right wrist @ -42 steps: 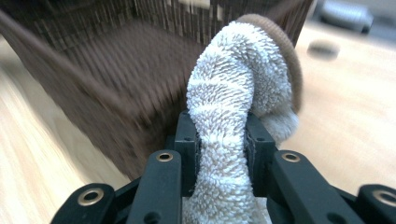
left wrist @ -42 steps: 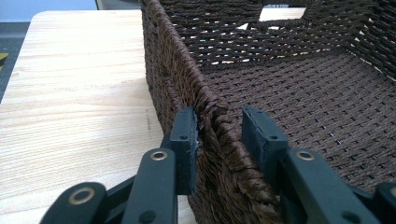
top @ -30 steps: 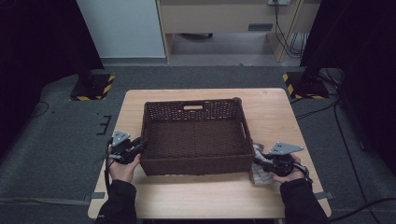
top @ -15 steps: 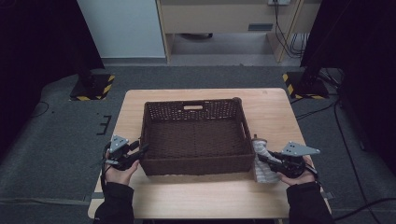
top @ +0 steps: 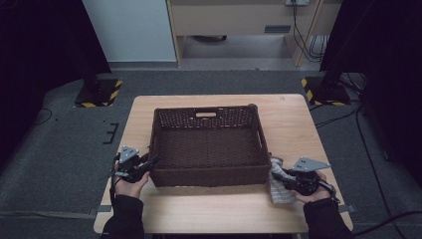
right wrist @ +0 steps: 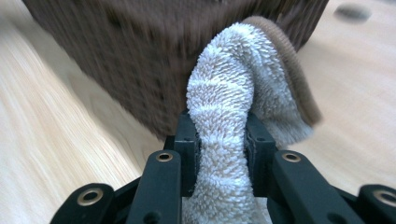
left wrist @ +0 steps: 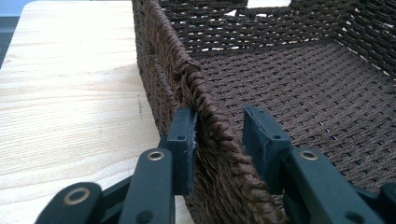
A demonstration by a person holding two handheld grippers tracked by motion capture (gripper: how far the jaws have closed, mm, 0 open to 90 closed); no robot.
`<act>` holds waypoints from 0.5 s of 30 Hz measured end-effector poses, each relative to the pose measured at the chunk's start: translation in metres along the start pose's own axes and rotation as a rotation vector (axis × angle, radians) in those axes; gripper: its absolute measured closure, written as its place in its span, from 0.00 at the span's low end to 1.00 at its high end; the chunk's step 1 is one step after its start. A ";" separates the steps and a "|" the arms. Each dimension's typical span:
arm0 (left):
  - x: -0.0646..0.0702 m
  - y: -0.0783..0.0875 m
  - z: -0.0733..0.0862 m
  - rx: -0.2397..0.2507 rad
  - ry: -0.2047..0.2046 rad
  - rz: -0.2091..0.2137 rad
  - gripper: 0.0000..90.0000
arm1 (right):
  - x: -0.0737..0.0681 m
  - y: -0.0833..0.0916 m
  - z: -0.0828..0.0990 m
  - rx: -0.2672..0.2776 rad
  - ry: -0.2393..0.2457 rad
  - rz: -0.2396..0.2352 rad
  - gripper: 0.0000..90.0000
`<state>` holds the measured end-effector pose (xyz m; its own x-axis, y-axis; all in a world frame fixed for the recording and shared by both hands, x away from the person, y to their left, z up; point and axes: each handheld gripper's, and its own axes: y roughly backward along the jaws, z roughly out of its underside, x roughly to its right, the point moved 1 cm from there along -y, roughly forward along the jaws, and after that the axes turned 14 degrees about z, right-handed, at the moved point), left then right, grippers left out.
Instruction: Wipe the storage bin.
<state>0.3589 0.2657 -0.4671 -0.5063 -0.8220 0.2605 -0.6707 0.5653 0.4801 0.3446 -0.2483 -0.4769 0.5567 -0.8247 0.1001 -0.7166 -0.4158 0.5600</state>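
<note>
The left claw (left wrist: 218, 140) straddles the basket (top: 209, 144) wall at its near left corner, one pad touching the outside, the inner one apart, having just narrowed, likely to steady it; the right claw (right wrist: 223, 140) pinches a folded towel (right wrist: 233, 121) just beside the basket's near right corner on the worktop (top: 288, 114), probably for loading; the towel's long axis runs up from the jaws, tip curling over

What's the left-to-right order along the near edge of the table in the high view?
left gripper → basket → towel → right gripper. The towel overlaps the right gripper's jaws, which are closed on it, so those two share nearly one spot beside the basket's right near corner.
</note>
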 end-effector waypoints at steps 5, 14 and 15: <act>-0.001 -0.001 0.000 0.004 -0.001 -0.005 0.71 | -0.004 0.017 0.000 0.041 -0.017 -0.012 0.81; -0.002 -0.001 0.000 0.011 -0.010 -0.010 0.70 | -0.014 -0.015 0.020 -0.121 0.001 -0.030 0.80; -0.002 -0.001 0.000 0.011 -0.010 -0.010 0.69 | -0.013 -0.015 0.020 -0.119 -0.003 -0.029 0.80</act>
<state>0.3605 0.2666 -0.4685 -0.5054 -0.8267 0.2472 -0.6814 0.5581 0.4734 0.3395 -0.2391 -0.5029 0.5751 -0.8142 0.0802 -0.6451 -0.3910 0.6565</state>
